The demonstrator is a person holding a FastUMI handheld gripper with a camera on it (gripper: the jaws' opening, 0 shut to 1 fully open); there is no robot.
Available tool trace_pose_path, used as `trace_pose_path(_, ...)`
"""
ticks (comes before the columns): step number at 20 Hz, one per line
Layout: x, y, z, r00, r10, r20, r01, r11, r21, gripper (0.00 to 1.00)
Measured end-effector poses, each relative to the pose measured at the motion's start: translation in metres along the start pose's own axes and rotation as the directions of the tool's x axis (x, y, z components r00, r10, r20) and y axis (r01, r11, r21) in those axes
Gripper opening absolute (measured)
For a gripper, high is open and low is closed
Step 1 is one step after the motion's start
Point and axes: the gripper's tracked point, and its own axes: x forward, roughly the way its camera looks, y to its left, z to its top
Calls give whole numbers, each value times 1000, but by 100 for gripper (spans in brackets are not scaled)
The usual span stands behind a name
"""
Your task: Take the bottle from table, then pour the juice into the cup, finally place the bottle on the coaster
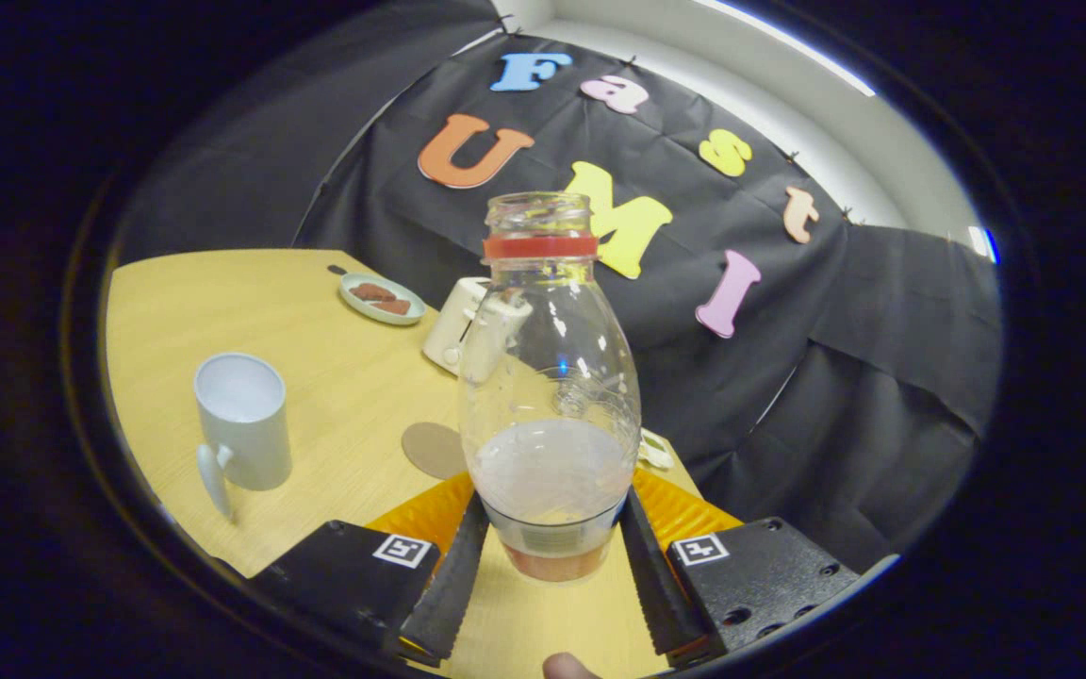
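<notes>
So, nearest first: a fingertip (569,668) of the person shows just behind the fingers. The gripper (552,556) is clenched on the bottle (548,377); both fingers press its lower sides, low on the body near the base. Whether the base sits on the table (354,396) or is lifted a bit I can't tell from this angle, probably just off it or barely touching.

Bottle is upright, clear plastic, no cap, red ring at the neck. Juice fills only the bottom part, pale on top with a reddish layer at the very base. Open mouth points up.

Just beyond the bottle, to the left of it, lies the coaster (435,450), flat, round, brownish, partly hidden behind the bottle. Further left of the fingers stands the cup (243,420), white, upright, empty as far as seen, handle turned toward the gripper. Cup and coaster are apart.

Beyond those: a white toaster-like box (453,325) right behind the bottle, then a small plate (383,300) with brown pieces on it, furthest off. Something small and pale (656,451) lies at the right of the bottle by the table edge, unclear what.

Step judged: grasp done, pour not yet done, cup looks dry.

Risks:
- Grip is low on a smooth rounded body, so the bottle could pivot or slip when tilted.
- No cap, so a fast swing left toward the cup could slosh juice out early.
- Cup handle faces the approach; a bump could shove or tip the cup.
- Squeezing thin plastic harder could buckle it.
</notes>
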Motion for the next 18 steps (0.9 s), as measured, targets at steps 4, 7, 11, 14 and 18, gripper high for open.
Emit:
trace_pose_path(4,5,17,5,1000,-25,14,27,978,-204,79)
trace_pose_path(7,7,23,7,998,-49,41,59,950,-308,79)
trace_pose_path(11,9,35,9,992,-86,92,118,885,-450,79)
trace_pose_path(14,6,41,11,986,-105,132,161,823,-545,79)
trace_pose_path(18,7,43,10,986,-100,130,159,781,-605,78)
